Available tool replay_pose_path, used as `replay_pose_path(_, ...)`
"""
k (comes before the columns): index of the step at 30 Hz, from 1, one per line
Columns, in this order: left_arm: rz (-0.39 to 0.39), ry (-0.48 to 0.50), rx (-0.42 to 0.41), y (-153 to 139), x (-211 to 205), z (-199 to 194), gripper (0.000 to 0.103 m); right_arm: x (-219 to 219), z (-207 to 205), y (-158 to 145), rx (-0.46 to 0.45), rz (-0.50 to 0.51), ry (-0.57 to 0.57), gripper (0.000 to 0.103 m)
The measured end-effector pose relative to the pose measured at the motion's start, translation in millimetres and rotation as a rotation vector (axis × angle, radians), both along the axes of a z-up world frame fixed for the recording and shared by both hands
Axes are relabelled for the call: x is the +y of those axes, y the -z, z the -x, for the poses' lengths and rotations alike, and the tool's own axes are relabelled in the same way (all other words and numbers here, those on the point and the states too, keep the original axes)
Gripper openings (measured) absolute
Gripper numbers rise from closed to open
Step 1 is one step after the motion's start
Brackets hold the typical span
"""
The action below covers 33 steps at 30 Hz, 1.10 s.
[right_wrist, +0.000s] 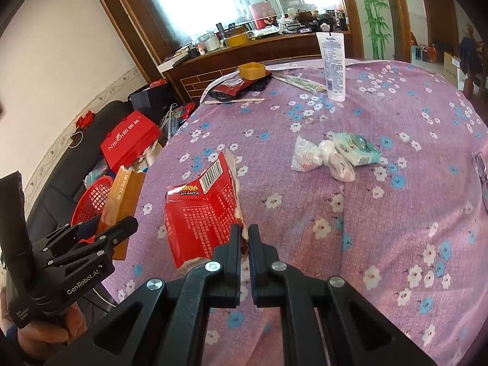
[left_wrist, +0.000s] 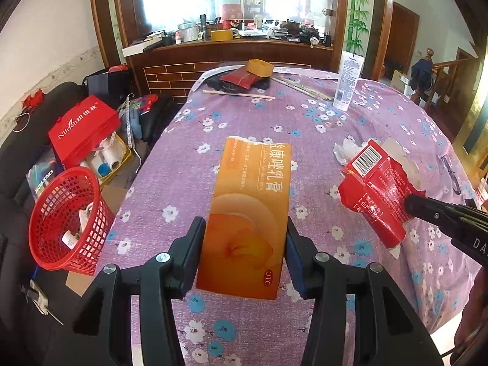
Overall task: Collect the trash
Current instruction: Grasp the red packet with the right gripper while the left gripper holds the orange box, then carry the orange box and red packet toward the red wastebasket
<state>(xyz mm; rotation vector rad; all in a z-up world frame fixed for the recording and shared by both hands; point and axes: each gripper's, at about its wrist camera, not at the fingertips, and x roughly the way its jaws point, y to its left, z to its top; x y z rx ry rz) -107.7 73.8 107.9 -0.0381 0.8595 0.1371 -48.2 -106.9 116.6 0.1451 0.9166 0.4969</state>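
Note:
My left gripper is shut on a torn orange medicine box and holds it above the purple flowered tablecloth. It also shows in the right wrist view, at the far left. My right gripper is shut on the edge of a torn red box with a barcode, lifted off the cloth; it also shows in the left wrist view. A red mesh waste basket with some trash inside sits off the table's left edge. Crumpled white tissues and a green tissue pack lie on the table.
A white lotion tube stands at the far side. A yellow box, red packet and chopsticks lie at the far edge. Glasses lie at the right. A red gift bag and clutter sit on the black sofa, left.

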Motion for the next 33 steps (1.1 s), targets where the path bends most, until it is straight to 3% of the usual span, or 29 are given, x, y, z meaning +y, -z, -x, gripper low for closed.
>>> replay_pose_path(21,0.006,-0.053,0.002,1.8,22.2,-1.2,0.048,20.9,-11.3,3.6,0.006,0.000,-0.039,0.005)
replay_pose_path(33,0.035,-0.133,-0.014,-1.0,50.4,7.2,0.048,45.7,-16.3,5.1,0.010,0.013,-0.097,0.005)
